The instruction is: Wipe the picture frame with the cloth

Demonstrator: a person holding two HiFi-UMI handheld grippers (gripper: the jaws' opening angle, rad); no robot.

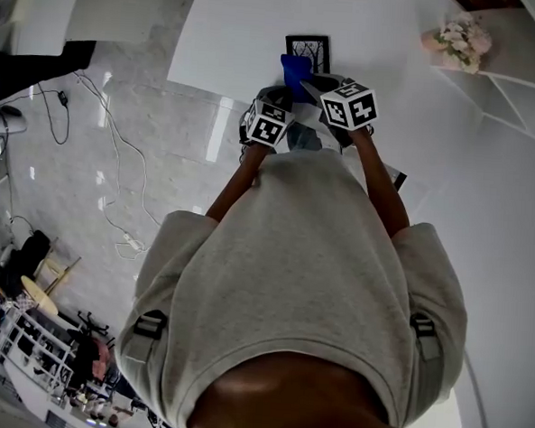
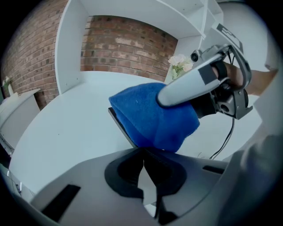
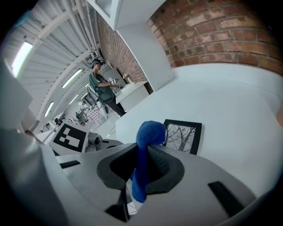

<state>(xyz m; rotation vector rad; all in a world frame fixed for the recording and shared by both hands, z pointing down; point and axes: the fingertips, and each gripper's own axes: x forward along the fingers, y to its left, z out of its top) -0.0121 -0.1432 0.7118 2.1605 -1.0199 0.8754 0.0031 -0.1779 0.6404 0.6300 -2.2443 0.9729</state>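
Black-edged picture frame (image 3: 185,136): it holds a bare-tree print and sits on the white table (image 1: 233,35), just ahead of both grippers.
Blue fleecy cloth (image 2: 150,114): bunched up and draped over the frame's near corner.
Right gripper (image 3: 141,152): its fingers are clamped on the cloth. A rounded wad sticks out past the tips and a tail hangs below them.
Left gripper (image 2: 142,150): its fingers are pressed together at the tips and seem to nip the frame's near edge, right under the cloth.
The two together: close side by side, with the right one reaching over the frame.
Beyond: a pale flower bunch (image 1: 457,39) off to the right, and a red brick wall (image 2: 128,46) behind the table.
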